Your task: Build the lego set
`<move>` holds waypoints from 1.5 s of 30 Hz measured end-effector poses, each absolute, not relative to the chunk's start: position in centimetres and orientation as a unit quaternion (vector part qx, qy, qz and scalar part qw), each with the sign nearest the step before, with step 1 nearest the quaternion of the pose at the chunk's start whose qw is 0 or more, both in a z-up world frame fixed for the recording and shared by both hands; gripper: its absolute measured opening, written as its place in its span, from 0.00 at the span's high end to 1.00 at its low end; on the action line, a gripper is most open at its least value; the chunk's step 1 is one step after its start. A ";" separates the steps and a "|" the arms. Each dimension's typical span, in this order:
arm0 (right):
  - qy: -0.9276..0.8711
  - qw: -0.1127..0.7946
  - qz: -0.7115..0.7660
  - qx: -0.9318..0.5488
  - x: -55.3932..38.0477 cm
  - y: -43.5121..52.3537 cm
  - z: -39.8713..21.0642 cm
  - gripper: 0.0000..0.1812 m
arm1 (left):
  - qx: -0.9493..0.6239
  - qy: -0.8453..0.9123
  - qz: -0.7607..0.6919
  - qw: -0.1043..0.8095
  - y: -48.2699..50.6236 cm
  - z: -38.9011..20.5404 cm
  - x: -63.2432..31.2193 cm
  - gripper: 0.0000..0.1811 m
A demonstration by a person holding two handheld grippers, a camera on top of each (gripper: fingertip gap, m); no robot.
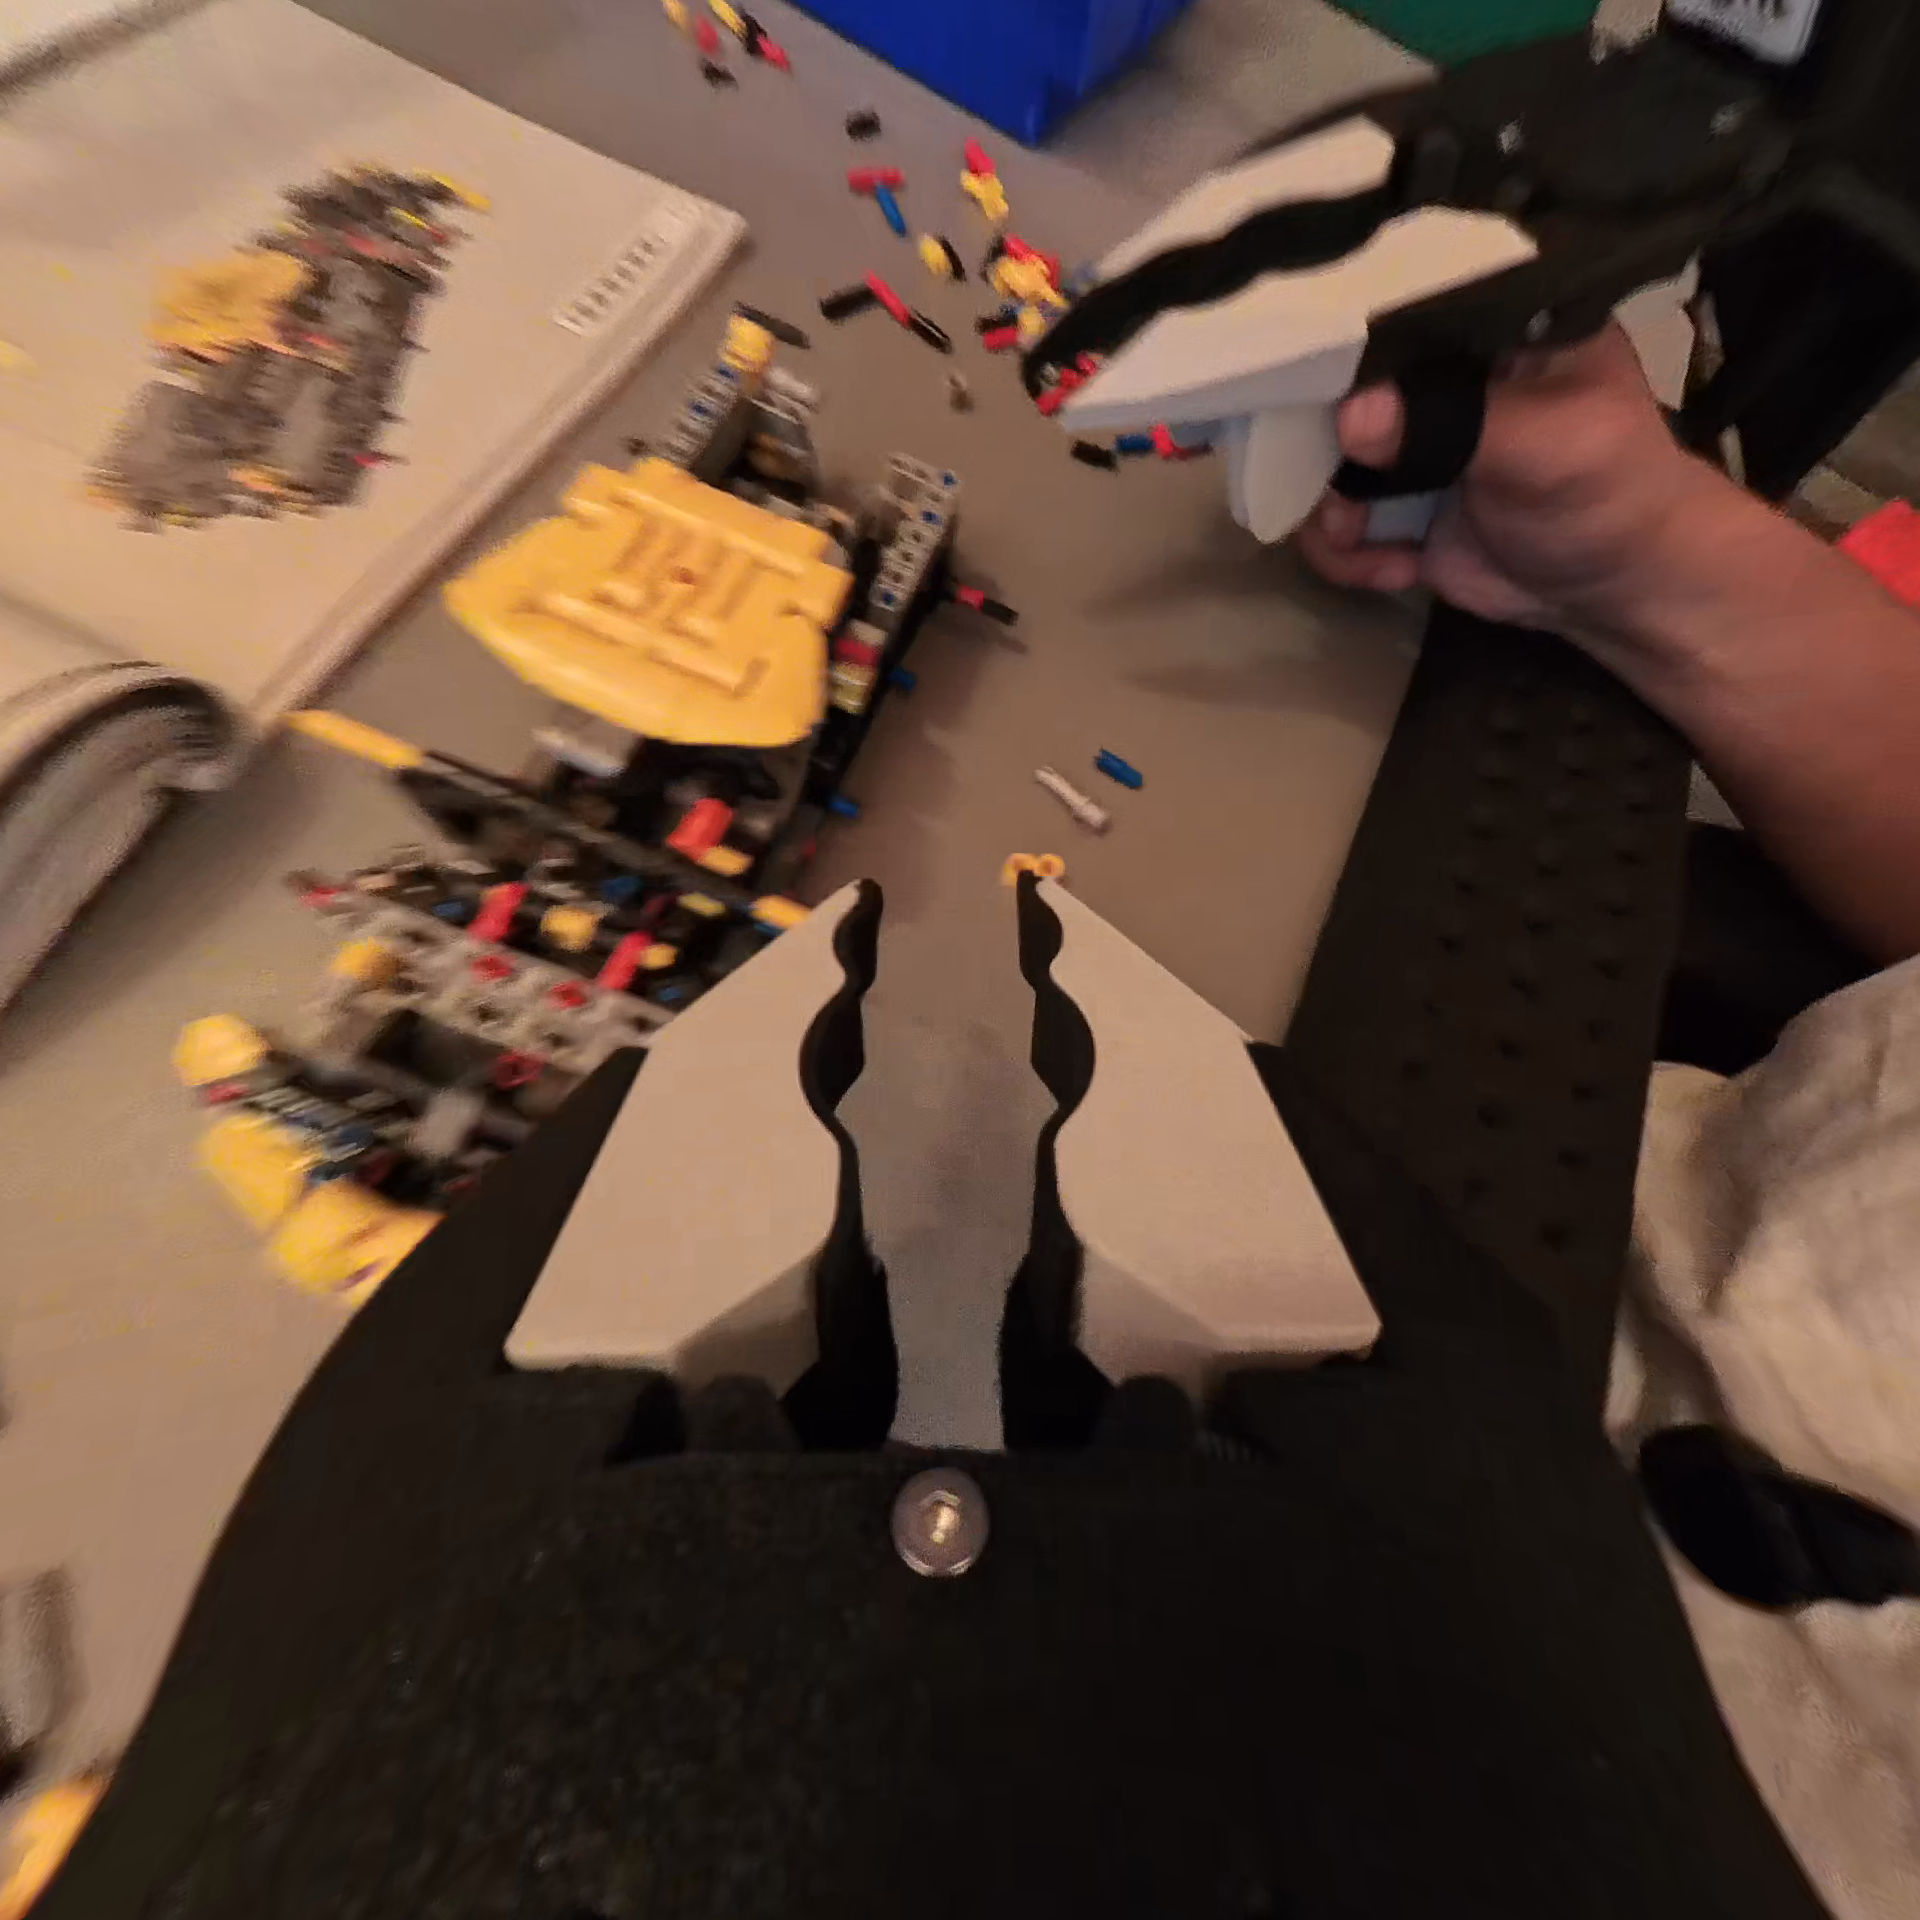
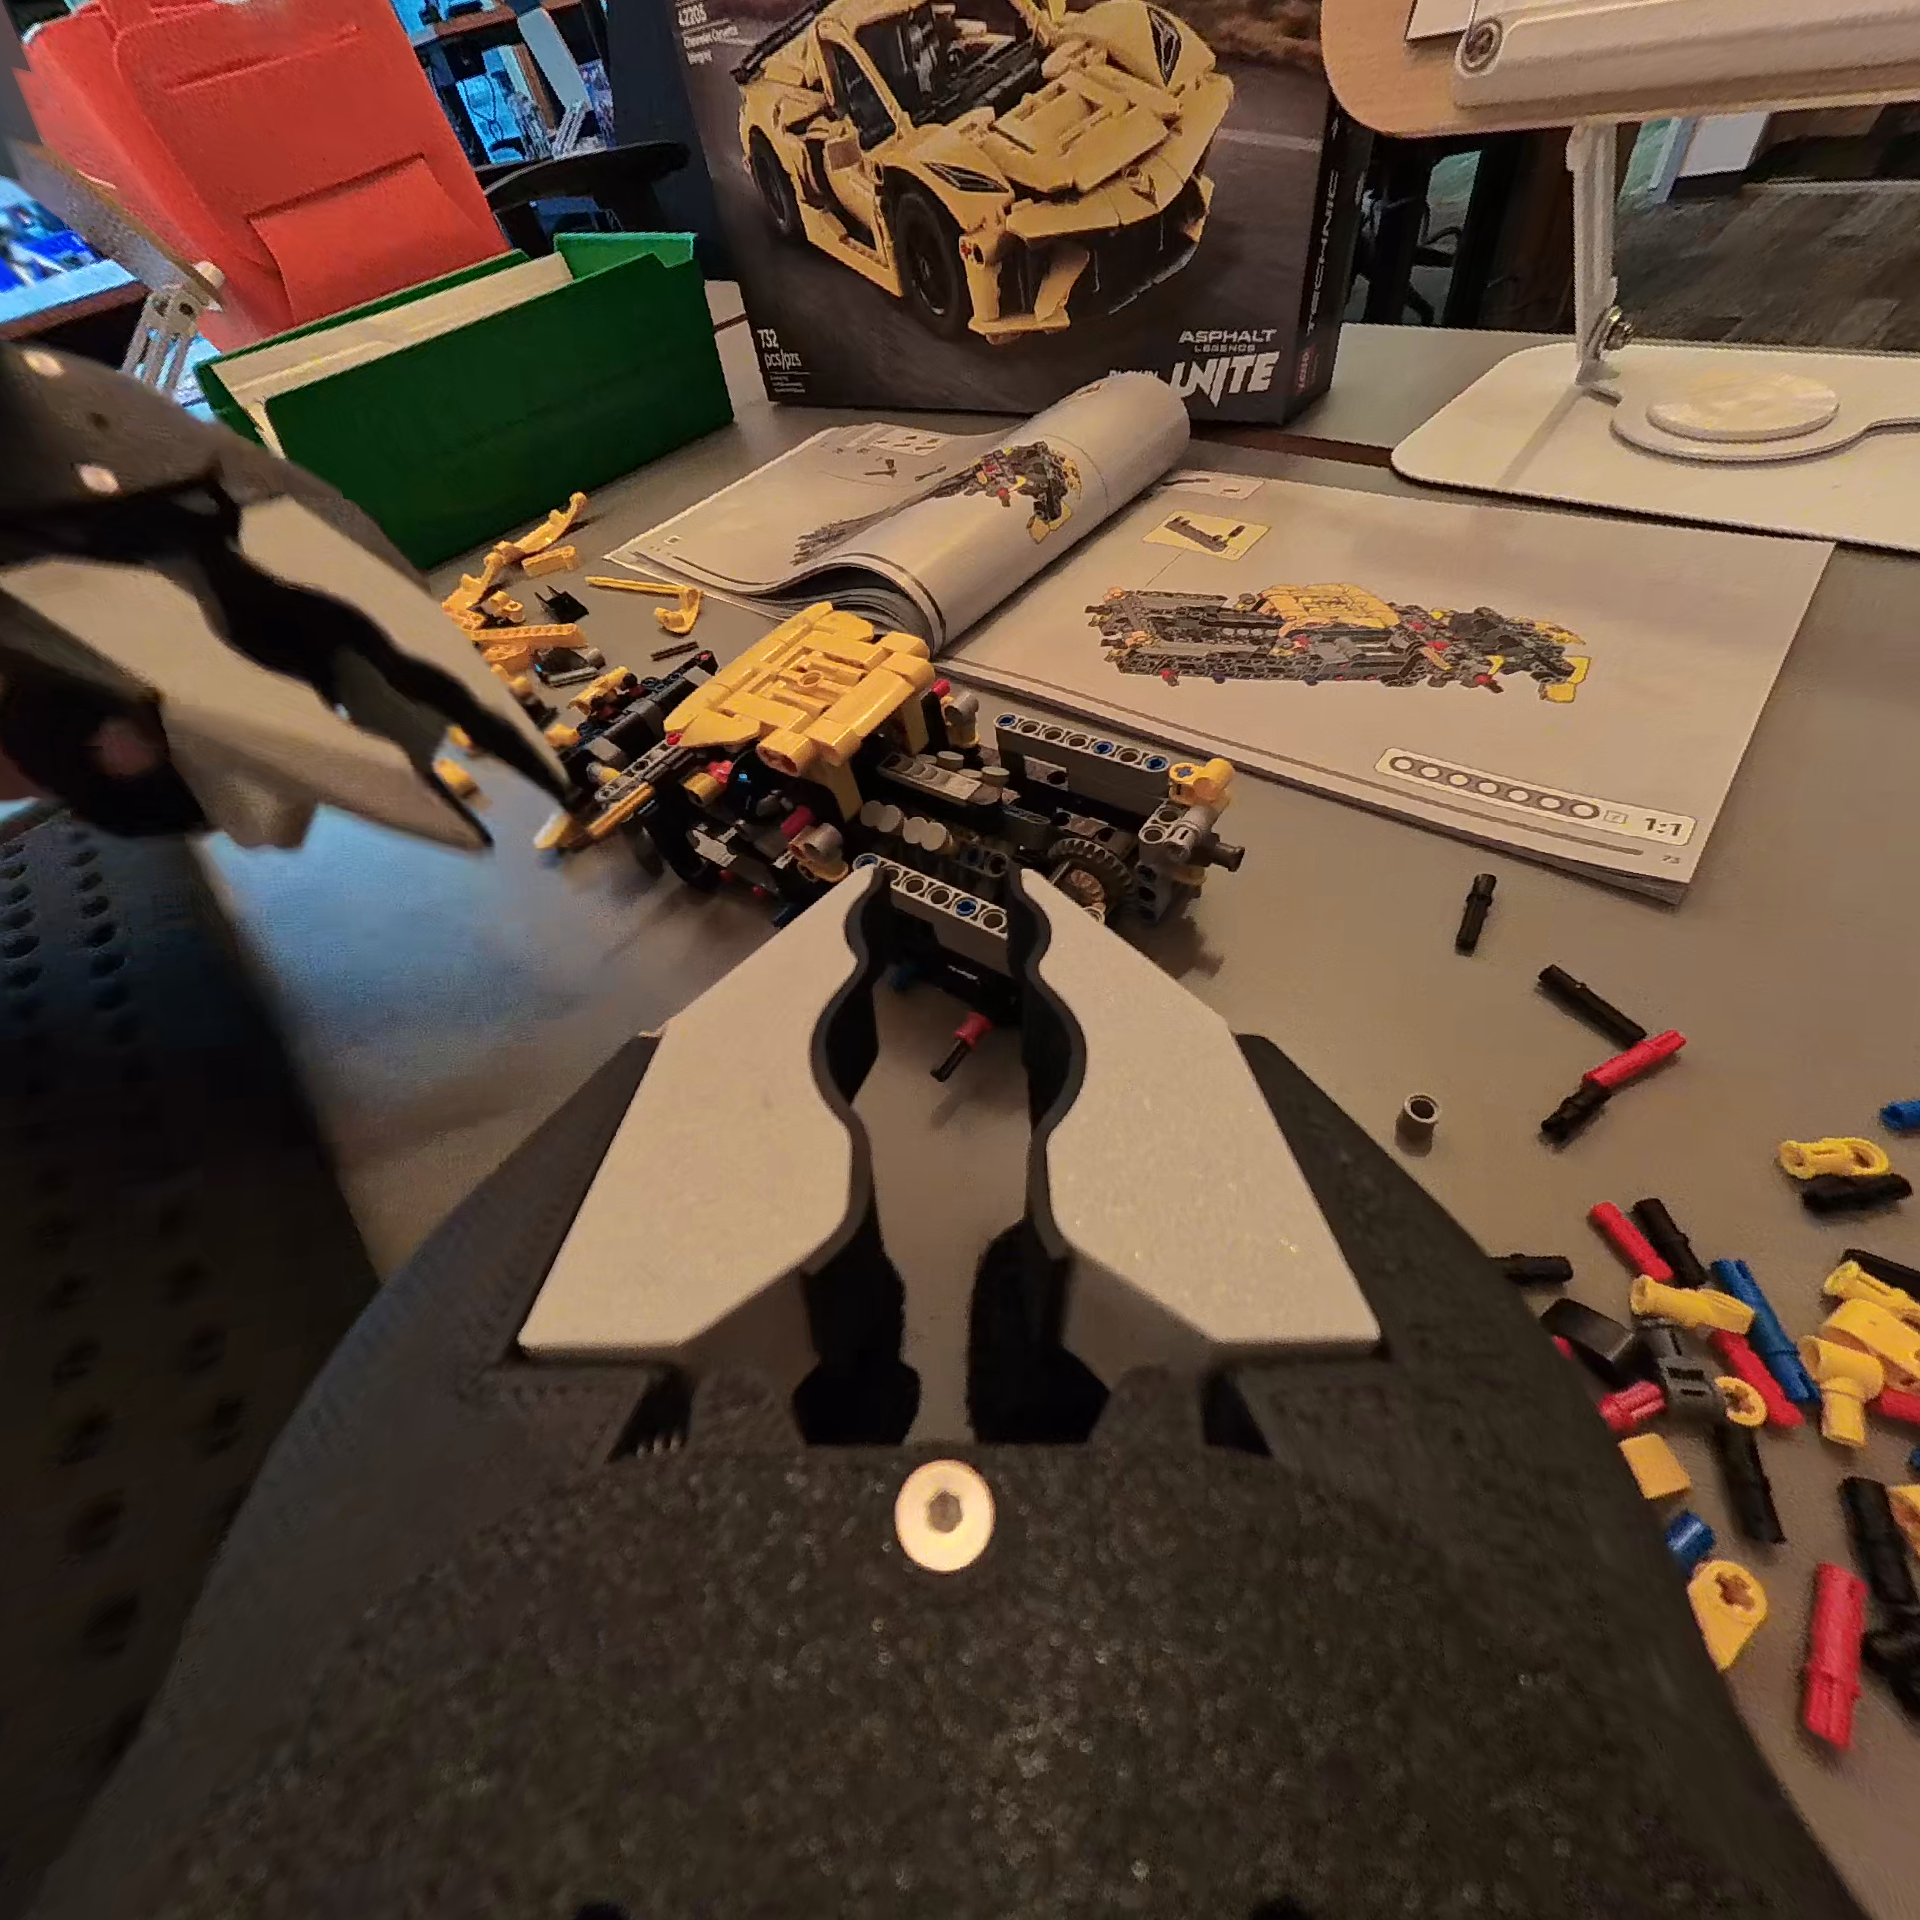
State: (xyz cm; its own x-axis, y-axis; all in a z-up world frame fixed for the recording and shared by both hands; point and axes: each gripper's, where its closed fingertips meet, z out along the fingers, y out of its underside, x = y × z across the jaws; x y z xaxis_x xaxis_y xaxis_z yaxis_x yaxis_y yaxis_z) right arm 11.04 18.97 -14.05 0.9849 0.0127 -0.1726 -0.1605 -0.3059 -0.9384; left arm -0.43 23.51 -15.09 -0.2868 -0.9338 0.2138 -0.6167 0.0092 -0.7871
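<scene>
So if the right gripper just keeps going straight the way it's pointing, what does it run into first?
Most likely the half-built car model. The open right gripper points at its near grey beam end, with only a small red and black pin on the table below that line. Depth is hard to judge.

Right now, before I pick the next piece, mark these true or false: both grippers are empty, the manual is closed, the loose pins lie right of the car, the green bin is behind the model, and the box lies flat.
1. Both the left gripper and the right gripper are open and hold nothing. True.
2. The grey paper instruction manual is closed. False: it lies open.
3. Loose red, black, blue and yellow plastic pins lie right of the half-built yellow and black car model in the right wrist view. True.
4. The green plastic bin stands behind the model, to its left. True.
5. The dark cardboard set box lies flat. False: it stands upright.
</scene>
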 end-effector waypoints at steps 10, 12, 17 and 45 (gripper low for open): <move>0.038 0.580 0.064 -0.811 10.7 19.0 -14.4 0.88 | -0.651 0.546 -0.350 0.394 43.6 -6.8 -2.8 0.86; 0.039 0.581 0.064 -0.810 10.7 19.0 -14.3 0.88 | -0.700 0.513 -0.314 0.385 46.7 -8.0 -3.5 0.85; 0.039 0.580 0.067 -0.811 10.7 19.0 -14.4 0.88 | -0.741 0.445 -0.344 0.367 48.9 -9.9 -2.0 0.85; 0.043 0.565 0.078 -0.820 11.3 19.4 -15.3 0.89 | -0.767 0.391 -0.275 0.429 53.2 -14.8 -2.8 0.86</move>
